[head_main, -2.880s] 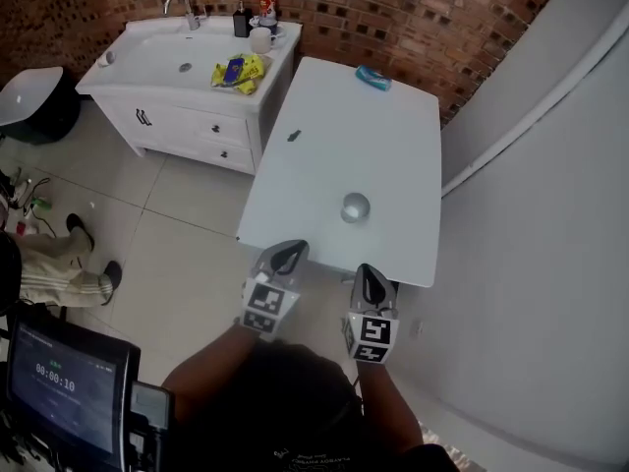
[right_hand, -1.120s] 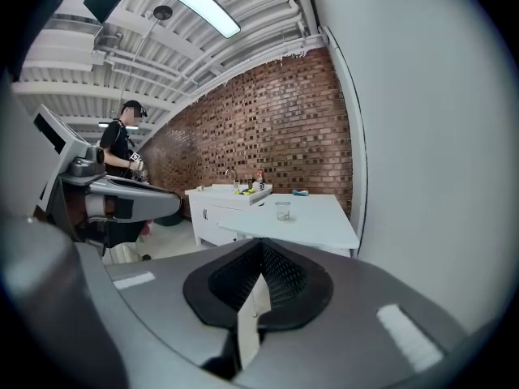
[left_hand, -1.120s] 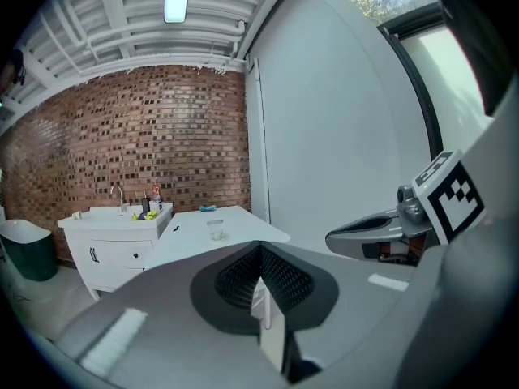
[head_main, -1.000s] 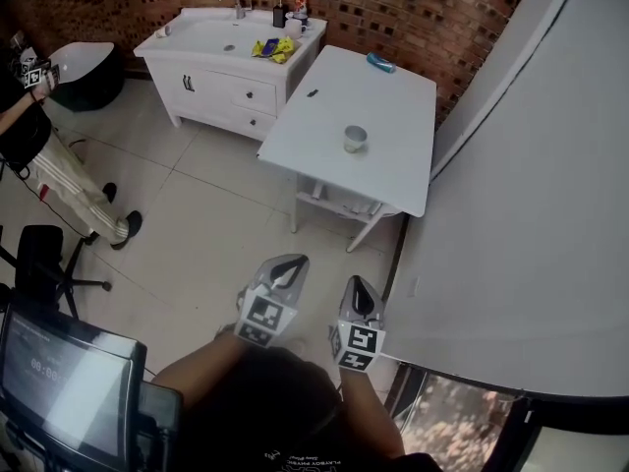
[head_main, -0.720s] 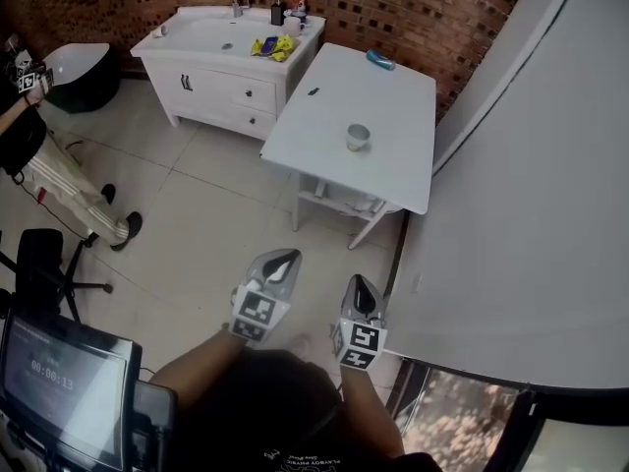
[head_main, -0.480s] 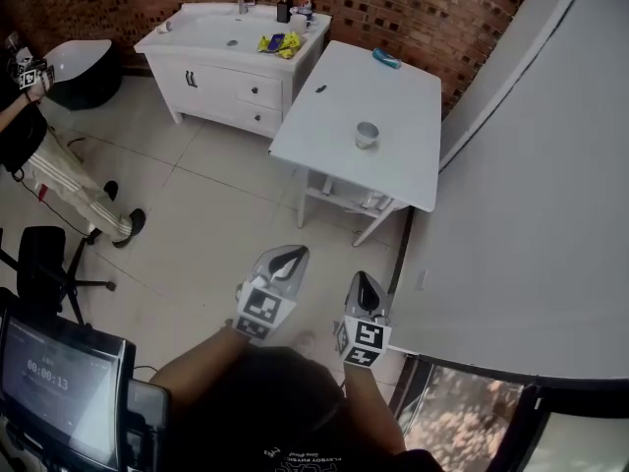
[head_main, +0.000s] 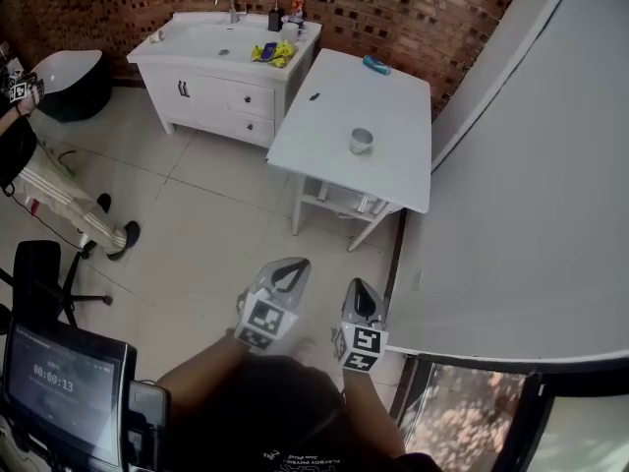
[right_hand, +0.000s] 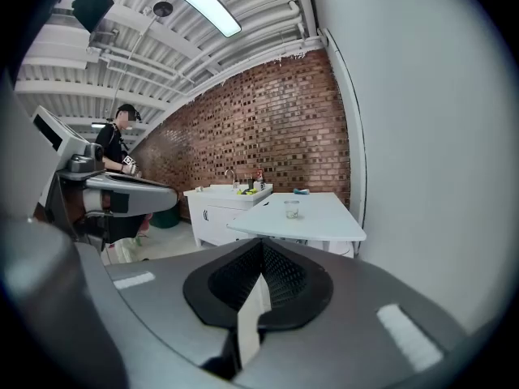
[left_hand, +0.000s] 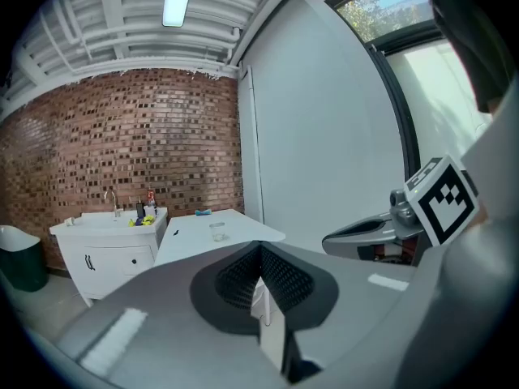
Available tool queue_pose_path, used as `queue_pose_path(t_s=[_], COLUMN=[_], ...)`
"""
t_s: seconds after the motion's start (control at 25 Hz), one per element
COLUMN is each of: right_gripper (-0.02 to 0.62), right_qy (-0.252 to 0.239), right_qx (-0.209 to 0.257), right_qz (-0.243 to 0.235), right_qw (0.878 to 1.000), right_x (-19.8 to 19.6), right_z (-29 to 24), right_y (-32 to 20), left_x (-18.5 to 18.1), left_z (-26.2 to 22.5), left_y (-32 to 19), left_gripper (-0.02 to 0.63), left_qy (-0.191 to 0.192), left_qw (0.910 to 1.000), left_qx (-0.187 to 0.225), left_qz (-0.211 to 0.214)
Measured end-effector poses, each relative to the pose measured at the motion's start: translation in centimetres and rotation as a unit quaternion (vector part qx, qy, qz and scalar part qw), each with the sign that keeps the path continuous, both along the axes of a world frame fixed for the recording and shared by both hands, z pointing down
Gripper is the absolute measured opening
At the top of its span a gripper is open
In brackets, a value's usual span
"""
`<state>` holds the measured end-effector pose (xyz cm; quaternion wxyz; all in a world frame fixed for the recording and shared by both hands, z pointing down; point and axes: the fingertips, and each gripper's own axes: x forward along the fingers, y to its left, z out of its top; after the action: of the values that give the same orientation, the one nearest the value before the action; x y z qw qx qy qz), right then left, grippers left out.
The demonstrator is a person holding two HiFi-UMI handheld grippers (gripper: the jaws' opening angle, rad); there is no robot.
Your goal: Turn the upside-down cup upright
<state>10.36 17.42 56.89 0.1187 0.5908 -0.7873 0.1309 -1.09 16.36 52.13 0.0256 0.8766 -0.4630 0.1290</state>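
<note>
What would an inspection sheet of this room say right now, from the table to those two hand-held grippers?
Surface: white table, beside the grey wall.
Job's things: cup on the table, too far off to tell which way up.
Clutter: blue item at the table's far end; small dark item near its left edge.
Grippers: left gripper and right gripper both have their fingers together, hold nothing, and are well short of the table, over the tiled floor.
Cables: nothing seen.
Surroundings: white sink cabinet, brick wall, a person at the left, a screen close by.
</note>
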Motion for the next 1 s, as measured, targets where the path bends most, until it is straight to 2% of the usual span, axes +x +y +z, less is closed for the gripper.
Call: queue_pose_path(t_s=[0.6, 0.72, 0.84, 1.0], right_gripper=[0.012, 0.012, 0.012, 0.012], right_qy=[0.011, 0.015, 0.020, 0.043], right_qx=[-0.002, -0.003, -0.006, 0.001], right_qz=[0.016, 0.015, 0.016, 0.011], right_qw=[1.000, 1.000, 1.000, 0.999], right_x=[-3.7, -4.8, -4.6, -4.4], right_z=[-2.1, -2.2, -2.3, -2.7], right_y=[-0.5, -1.1, -0.9, -0.5], left_x=[-3.7, -4.9, -5.2, -5.2], left_z=[-1.9, -1.6, -1.5, -1.2], left_y=[-1.3, -2.2, -2.1, -1.9], left_gripper=[-0.005, -0.005, -0.005, -0.005], left_qy=[0.017, 0.006, 0.001, 0.014], left_qw=[0.9998, 0.9999, 1.0000, 0.9999], left_qx=[-0.011, -0.002, -0.001, -0.007], left_qz=[0.008, 0.009, 0.004, -0.004])
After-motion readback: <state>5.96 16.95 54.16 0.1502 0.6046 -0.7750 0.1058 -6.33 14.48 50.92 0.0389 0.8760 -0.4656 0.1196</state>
